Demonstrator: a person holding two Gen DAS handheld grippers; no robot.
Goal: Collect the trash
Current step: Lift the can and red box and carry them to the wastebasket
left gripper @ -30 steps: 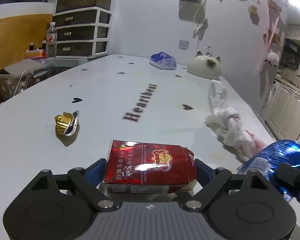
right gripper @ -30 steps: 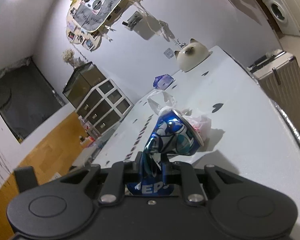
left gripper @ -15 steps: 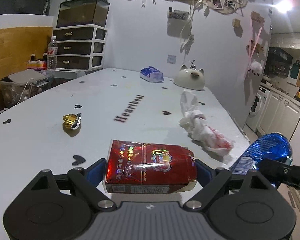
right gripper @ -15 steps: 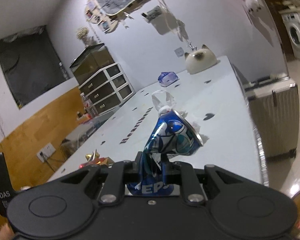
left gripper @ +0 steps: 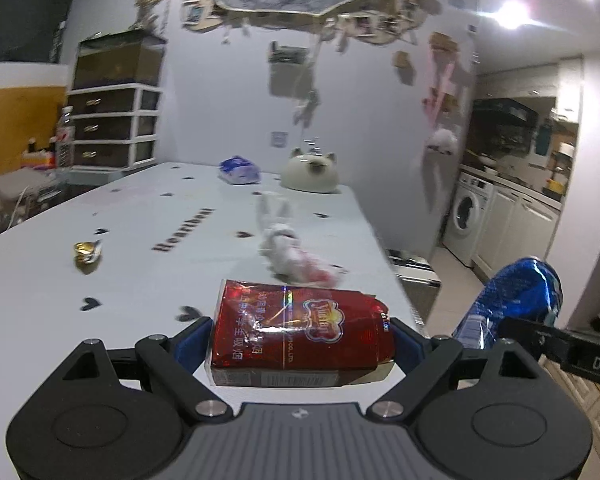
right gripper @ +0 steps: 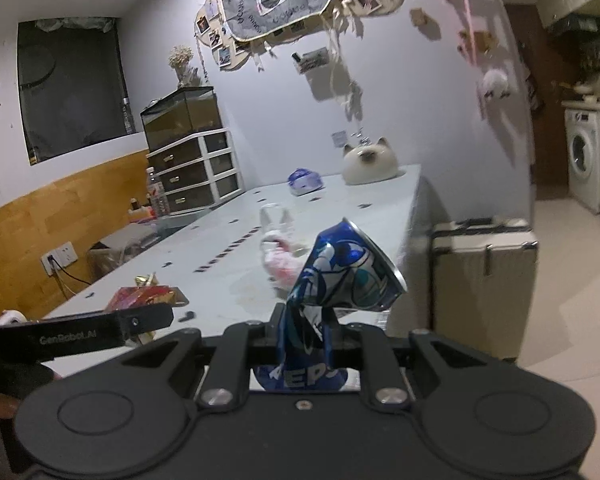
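The left hand-held gripper (left gripper: 300,334) is clamped on a shiny red paper pack (left gripper: 300,330), and the right hand-held gripper (right gripper: 306,330) is squeezed shut on a squashed blue metal can (right gripper: 340,276), both up off the tabletop. I think a firm, level hold will get them to a bin, but no bin shows. Far on the white tabletop (left gripper: 140,240) with little black hearts lie a white knotted plastic bag (left gripper: 286,248) and a small gold wrapper (left gripper: 86,252), in a dim room.

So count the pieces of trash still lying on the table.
2: a gold wrapper near the table's left side and a white knotted plastic bag toward its right edge. More may lie out of view.
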